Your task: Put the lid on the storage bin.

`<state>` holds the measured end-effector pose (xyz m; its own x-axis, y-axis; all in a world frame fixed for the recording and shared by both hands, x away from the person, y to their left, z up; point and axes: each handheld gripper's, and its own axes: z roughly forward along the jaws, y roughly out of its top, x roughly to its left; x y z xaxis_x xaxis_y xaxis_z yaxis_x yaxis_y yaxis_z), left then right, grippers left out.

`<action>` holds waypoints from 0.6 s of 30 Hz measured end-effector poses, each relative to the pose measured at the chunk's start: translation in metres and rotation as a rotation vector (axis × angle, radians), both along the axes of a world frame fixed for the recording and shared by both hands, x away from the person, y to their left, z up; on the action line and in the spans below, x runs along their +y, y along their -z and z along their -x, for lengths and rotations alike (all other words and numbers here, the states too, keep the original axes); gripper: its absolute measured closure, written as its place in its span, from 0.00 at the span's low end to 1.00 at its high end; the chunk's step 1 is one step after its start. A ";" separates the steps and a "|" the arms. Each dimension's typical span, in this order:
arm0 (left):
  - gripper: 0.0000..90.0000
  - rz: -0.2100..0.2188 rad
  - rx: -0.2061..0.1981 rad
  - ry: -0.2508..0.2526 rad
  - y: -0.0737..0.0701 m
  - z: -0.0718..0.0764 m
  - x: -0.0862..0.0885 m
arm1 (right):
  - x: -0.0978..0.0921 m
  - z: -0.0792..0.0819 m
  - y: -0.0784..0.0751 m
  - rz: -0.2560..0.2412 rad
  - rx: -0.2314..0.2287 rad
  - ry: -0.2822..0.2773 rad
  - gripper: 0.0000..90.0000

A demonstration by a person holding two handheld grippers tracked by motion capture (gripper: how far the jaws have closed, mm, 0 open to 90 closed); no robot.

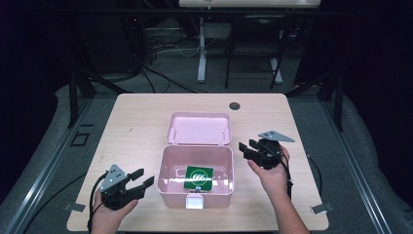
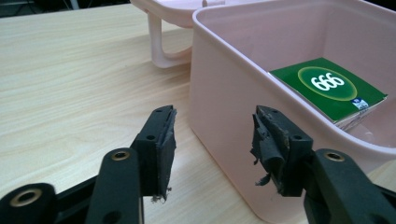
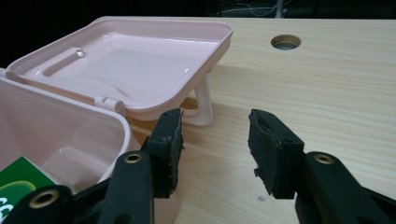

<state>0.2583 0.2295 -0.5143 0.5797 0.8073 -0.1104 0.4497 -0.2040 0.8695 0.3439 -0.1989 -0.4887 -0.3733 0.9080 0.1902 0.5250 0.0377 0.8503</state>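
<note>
High view: a pink box (image 1: 196, 183) sits at the table's (image 1: 141, 122) centre, its lid (image 1: 198, 128) swung back flat toward 12 o'clock. A green pack (image 1: 198, 178) lies on the box floor, nearer the 6 o'clock wall. The left gripper (image 1: 141, 181) is held at 8 o'clock of the box, just beside its left wall, jaws spread and empty, pointing toward 2 o'clock. The right gripper (image 1: 245, 148) is at 3 o'clock of the box, near its far right corner, jaws apart and empty, pointing toward 9 o'clock. A round hole (image 1: 234, 106) marks the table at 1 o'clock of the lid.

Left gripper view: the gripper (image 2: 212, 140) is open with nothing between the jaws; the box (image 2: 224, 107) wall stands just past them, toward 1 o'clock. The pack (image 2: 329, 88), printed "666", rests inside at 2 o'clock.

Right gripper view: the gripper (image 3: 214, 149) is open, bare table (image 3: 303, 102) between its jaws. The box (image 3: 70, 130) is at 9 o'clock, the lid (image 3: 126, 70) at 11 o'clock, the pack (image 3: 16, 184) corner at 8 o'clock, the hole (image 3: 286, 42) at 1 o'clock.
</note>
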 end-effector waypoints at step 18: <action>0.58 0.016 -0.019 0.000 -0.011 -0.004 -0.001 | 0.005 -0.003 0.000 0.008 0.054 -0.045 0.60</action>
